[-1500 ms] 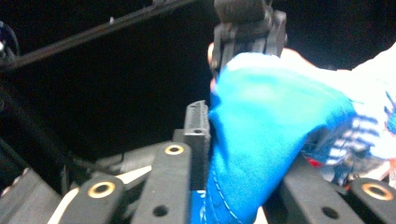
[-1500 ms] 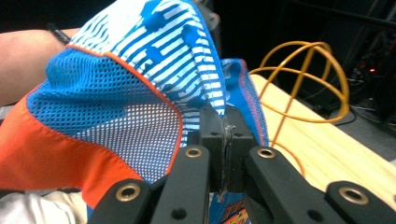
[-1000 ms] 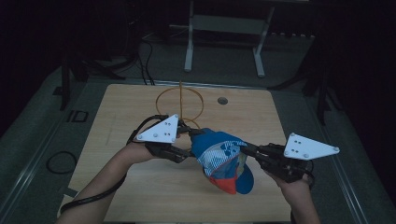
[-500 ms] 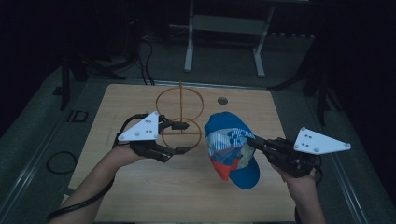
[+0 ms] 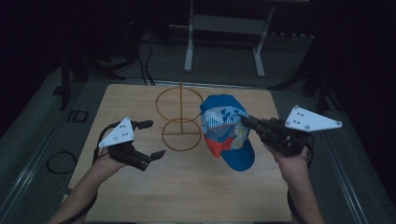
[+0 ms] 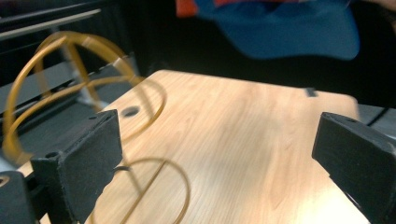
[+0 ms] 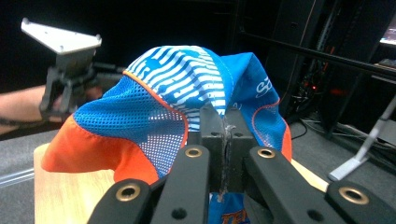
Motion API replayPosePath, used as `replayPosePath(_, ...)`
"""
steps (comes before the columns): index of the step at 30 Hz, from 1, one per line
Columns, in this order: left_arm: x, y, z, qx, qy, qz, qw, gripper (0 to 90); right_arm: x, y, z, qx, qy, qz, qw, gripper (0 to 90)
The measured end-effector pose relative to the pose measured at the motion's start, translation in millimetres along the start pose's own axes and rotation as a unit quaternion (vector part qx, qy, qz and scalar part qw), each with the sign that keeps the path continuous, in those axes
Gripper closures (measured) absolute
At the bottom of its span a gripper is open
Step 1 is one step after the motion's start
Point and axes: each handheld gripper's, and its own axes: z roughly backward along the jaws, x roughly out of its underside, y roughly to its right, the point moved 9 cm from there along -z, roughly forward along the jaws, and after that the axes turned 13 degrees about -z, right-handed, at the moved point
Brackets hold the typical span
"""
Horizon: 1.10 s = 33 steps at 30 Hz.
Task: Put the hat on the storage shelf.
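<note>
Dim lab: wooden table [image 5: 187,186], floor cables [image 5: 144,65], metal stand [image 5: 224,28]

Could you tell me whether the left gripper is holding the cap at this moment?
No, the left gripper has its jaws wide apart with nothing between them, while the right gripper alone clamps the cap.

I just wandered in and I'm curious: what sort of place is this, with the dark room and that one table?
Probably a lab or recording studio: a lit wooden table in a dark room, cables and a metal stand behind it, and hand-held grippers working with a cap.
</note>
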Motion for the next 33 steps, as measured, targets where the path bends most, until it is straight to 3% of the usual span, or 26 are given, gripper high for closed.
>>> replayPosePath(5,33.2,1.8,7.1,-0.036,-0.003,0.03,0.9989,1.7,-13.8,3.8,-15.6,0.002,0.002,0.001,1.0,89.2)
replayPosePath(11,75.8,5.9,10.5,-0.073,-0.013,0.066,0.995,1.7,-31.7,11.1,-41.2,0.005,-0.002,0.0,1.0,89.2)
replayPosePath(14,95.6,10.8,12.0,-0.106,-0.028,0.059,0.9922,1.7,-39.9,15.0,-56.1,0.01,-0.006,0.0,0.9999,89.2)
replayPosePath(16,105.3,13.1,14.1,-0.124,-0.022,0.061,0.9901,1.7,-46.6,18.1,-67.2,0.012,-0.006,0.0,0.9999,89.2)
replayPosePath(19,116.7,13.3,18.3,-0.13,0.009,0.09,0.9873,1.8,-54.7,21.9,-80.0,0.015,-0.006,0.0,0.9999,89.2)
replayPosePath(20,122.4,12.5,18.5,-0.14,0.008,0.095,0.9856,1.7,-57.2,23.2,-84.5,0.015,-0.006,-0.002,0.9999,89.2)
replayPosePath(22,132.9,13.5,16.3,-0.135,-0.01,0.095,0.9862,1.7,-61.0,26.1,-94.5,0.018,-0.008,-0.002,0.9998,89.2)
replayPosePath(24,138.7,13.0,15.7,-0.144,-0.019,0.091,0.9852,1.8,-63.5,28.0,-105.4,0.018,-0.013,-0.008,0.9997,89.2)
replayPosePath(26,140.2,12.9,16.1,-0.146,-0.013,0.097,0.9844,1.8,-65.8,29.3,-116.7,0.02,-0.016,-0.007,0.9996,89.2)
replayPosePath(28,141.5,12.4,16.7,-0.153,-0.017,0.091,0.9839,1.8,-68.2,29.1,-129.8,0.019,-0.022,-0.01,0.9995,89.2)
replayPosePath(33,139.8,10.8,23.3,-0.163,0.002,0.097,0.9818,1.8,-74.7,26.7,-159.5,0.016,-0.029,-0.014,0.9994,89.2)
